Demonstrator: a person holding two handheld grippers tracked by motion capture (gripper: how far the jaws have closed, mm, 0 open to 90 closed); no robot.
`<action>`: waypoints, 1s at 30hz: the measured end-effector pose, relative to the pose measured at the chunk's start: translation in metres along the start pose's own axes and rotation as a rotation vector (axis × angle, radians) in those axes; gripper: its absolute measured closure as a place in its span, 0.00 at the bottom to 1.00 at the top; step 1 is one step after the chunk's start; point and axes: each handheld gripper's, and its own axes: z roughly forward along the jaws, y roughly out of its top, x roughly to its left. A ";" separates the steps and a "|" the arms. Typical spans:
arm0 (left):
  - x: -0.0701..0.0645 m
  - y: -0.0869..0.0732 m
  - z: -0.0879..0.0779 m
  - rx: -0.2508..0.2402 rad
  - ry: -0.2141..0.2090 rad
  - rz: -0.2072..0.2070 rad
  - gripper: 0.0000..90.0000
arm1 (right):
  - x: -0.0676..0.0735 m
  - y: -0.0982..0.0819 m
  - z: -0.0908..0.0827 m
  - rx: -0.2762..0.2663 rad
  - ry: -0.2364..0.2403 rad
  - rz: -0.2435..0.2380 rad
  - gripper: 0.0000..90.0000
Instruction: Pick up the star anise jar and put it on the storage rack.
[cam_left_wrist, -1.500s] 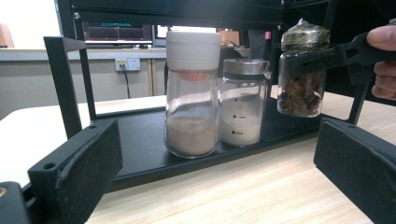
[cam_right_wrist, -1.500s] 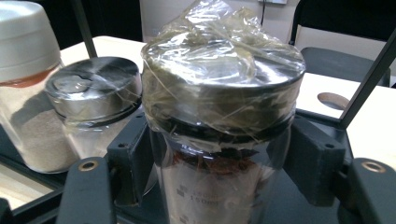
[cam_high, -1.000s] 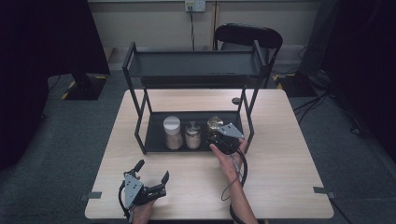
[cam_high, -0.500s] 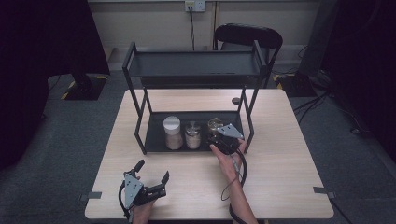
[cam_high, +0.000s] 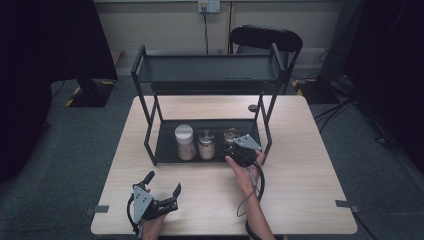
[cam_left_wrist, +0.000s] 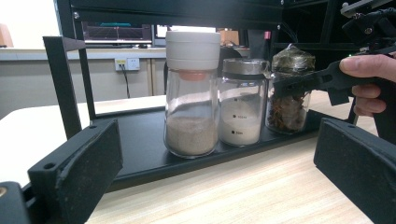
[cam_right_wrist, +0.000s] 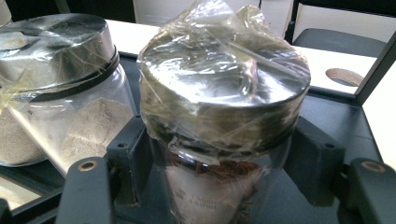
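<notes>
Spice jar (cam_right_wrist: 219, 116) clamped in my right gripper (cam_right_wrist: 219, 154), pads on both glass sides, sitting at right end of rack's (cam_high: 165, 150) lower tray, beside two jars. Left gripper (cam_high: 162, 190) spread open, holding nothing, on table (cam_high: 300, 190) before rack.

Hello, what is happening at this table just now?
A person works with a gripper in each hand. The right gripper has its fingers closed around the plastic-wrapped jar of brown spices, the rightmost of three jars on the lower tray of the black rack. The left gripper rests open on the table, pointing at the jars.
</notes>
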 end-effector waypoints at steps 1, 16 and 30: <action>0.000 0.000 0.000 0.000 0.000 0.000 0.00 | 0.000 0.000 0.000 0.000 0.000 0.000 0.35; 0.000 0.000 0.000 -0.001 0.001 0.000 0.00 | 0.001 0.003 0.000 0.012 -0.004 0.008 0.35; 0.000 0.000 0.000 0.002 0.001 -0.002 0.00 | 0.000 0.003 -0.001 0.012 0.001 0.002 0.34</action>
